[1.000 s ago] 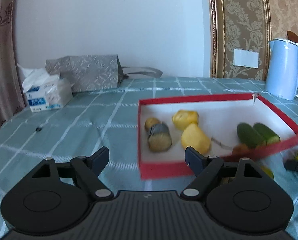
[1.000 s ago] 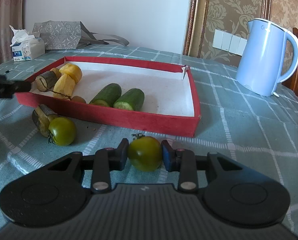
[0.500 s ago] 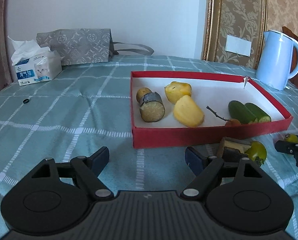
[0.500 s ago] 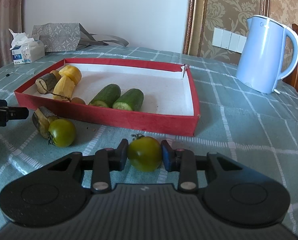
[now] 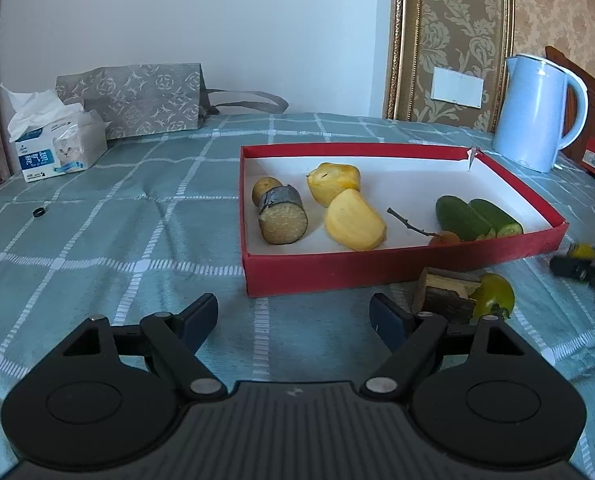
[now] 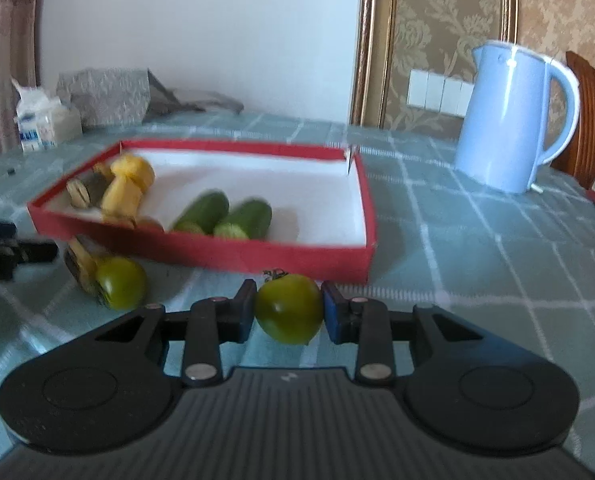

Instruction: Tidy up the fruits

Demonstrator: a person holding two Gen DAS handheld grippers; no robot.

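Glossy round green tomato [image 6: 289, 308]

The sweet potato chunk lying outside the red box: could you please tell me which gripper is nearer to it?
Left. The left gripper hovers just short of the chunk; the right gripper grips a green tomato farther away.

kettle [image 6: 509, 120]: blue, upright | tissue box [image 5: 57, 148] | grey bag [image 5: 137, 100]

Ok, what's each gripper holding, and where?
Right gripper: green tomato, pinched across its sides. Left gripper: nothing, jaws open.
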